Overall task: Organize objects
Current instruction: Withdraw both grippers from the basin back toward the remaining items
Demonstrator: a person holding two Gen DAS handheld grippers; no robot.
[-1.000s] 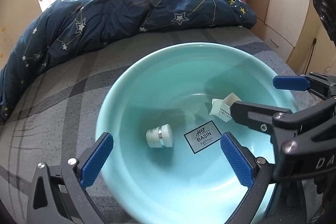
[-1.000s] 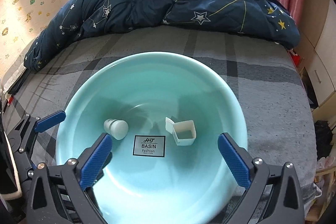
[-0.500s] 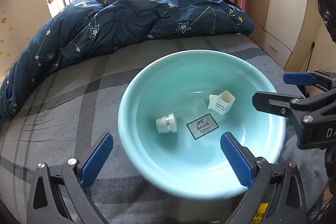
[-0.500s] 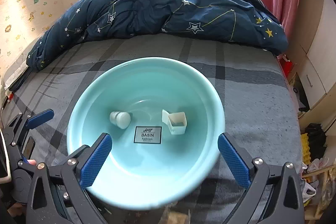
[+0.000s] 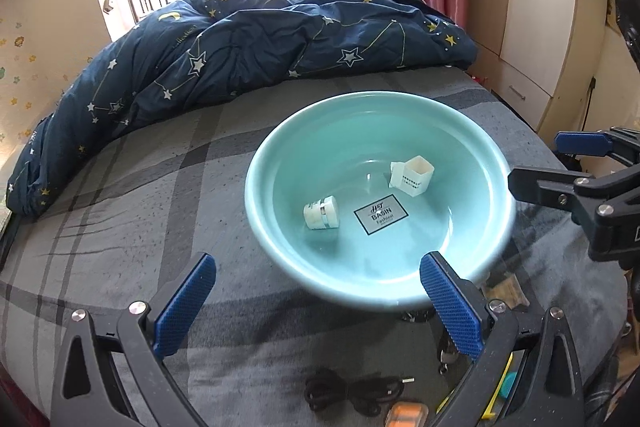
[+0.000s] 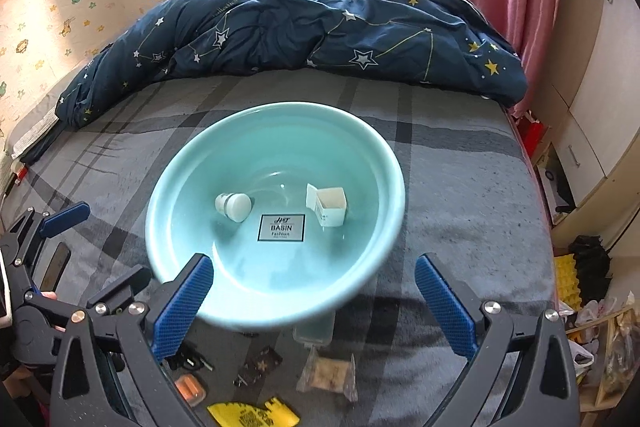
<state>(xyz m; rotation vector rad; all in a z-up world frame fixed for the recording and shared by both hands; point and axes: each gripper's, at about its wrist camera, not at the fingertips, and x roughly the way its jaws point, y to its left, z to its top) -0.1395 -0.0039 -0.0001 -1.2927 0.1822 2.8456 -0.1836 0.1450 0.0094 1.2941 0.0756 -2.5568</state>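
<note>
Both hand-held grippers spread, empty, short of basin [image 6: 276, 311]; loose packets [image 6: 328, 377] nearest right hand-held gripper [image 6: 312, 307], just below basin.

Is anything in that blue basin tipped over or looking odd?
Yes. The small white jar lies on its side in the teal basin, and the white carton beside it, apart from it, is open with its flap sticking out.

Left wrist view: above bed's [image 5: 140, 211] near edge, facing window, basin [image 5: 280, 147] right of centre. Right wrist view: same direction, basin [image 6: 184, 163] centred. Shared: basin, quilt [image 5: 248, 39], bed.
</note>
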